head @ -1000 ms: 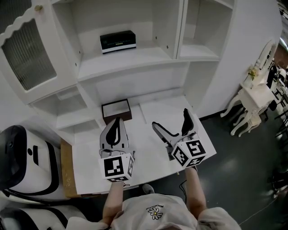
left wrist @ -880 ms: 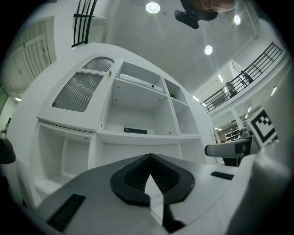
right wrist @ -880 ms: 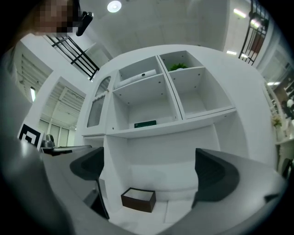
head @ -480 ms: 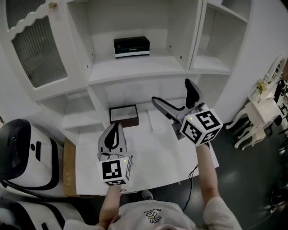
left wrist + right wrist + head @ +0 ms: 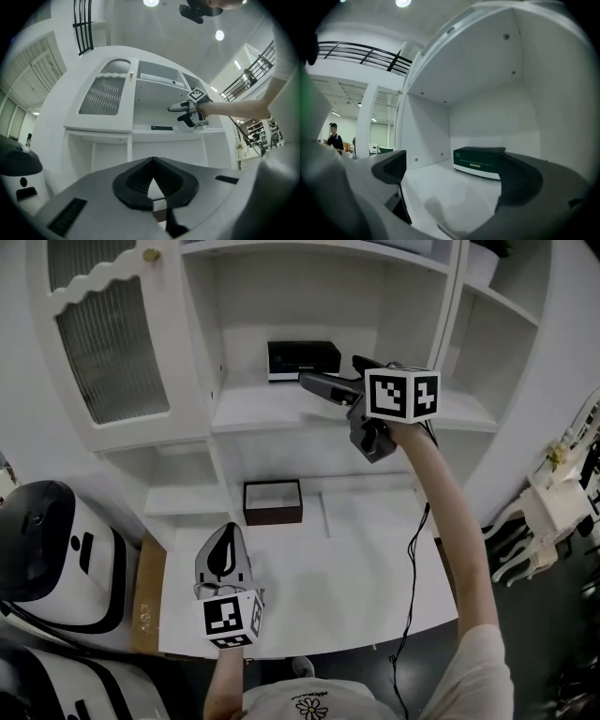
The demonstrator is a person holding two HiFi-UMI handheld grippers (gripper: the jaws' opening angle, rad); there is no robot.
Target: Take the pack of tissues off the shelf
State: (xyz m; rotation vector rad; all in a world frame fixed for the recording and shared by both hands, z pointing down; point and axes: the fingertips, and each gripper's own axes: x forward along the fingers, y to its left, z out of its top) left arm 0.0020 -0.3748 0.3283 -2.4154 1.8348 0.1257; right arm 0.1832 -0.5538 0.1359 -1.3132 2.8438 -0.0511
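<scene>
One second on, right hand-held gripper point(image 5: 329, 370) has risen, spread, before the tissue pack point(image 5: 295, 354); left hand-held gripper point(image 5: 223, 549) stays closed.

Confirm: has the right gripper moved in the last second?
Yes. The right gripper rose from beside the brown box up to the shelf, open before the pack of tissues.

Right tool point(image 5: 337, 372) now at shelf point(image 5: 272, 411)

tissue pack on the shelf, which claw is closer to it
Right. The right claw is at the shelf, open, just in front of the tissue pack, not touching it. The left claw hangs low over the desk, well below that shelf.
</scene>
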